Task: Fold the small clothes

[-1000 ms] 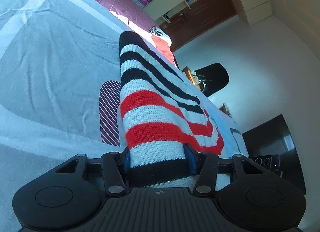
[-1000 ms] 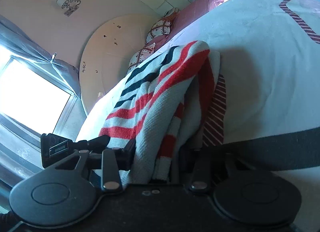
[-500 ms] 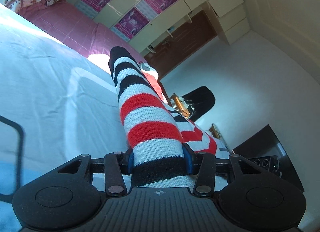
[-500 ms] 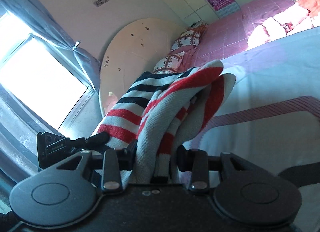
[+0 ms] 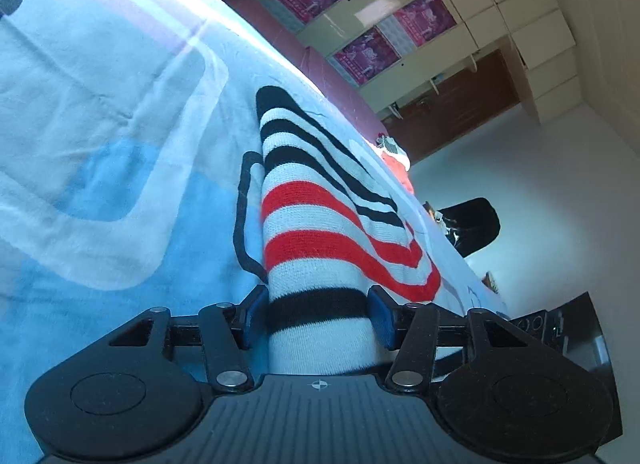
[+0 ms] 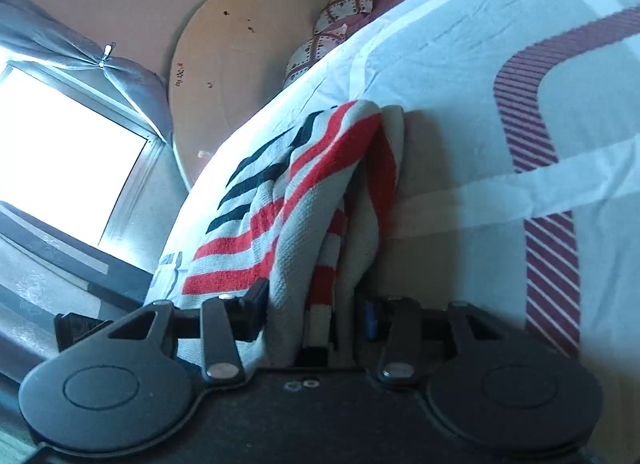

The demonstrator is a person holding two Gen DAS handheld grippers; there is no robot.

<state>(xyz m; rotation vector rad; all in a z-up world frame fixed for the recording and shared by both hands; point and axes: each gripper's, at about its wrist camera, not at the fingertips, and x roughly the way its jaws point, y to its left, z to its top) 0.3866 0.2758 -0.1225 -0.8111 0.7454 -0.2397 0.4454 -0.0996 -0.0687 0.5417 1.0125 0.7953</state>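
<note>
A knitted sweater (image 5: 312, 223) with white, black and red stripes lies folded lengthwise on the pale blue bed cover (image 5: 120, 143). Its near end runs between the blue pads of my left gripper (image 5: 319, 316), whose jaws are opening while both pads still touch the knit. In the right wrist view the same sweater (image 6: 280, 191) is bunched in several layers. That bundle passes through my right gripper (image 6: 316, 316), which is opening too. Its left pad presses the cloth; its right pad sits in shadow close against the cloth.
Patterned pillows (image 6: 332, 35) and a round headboard (image 6: 232, 63) stand at the bed's head, beside a bright window (image 6: 60, 151). Cupboards with purple posters (image 5: 400, 23) line the far wall. A red garment (image 5: 396, 171) lies further along the bed, and a black chair (image 5: 472, 223) stands beyond it.
Both grippers have swept sideways across the bed with the sweater between their pads. The sweater now lies lower on the cover, and both pairs of pads stand a little wider apart.
</note>
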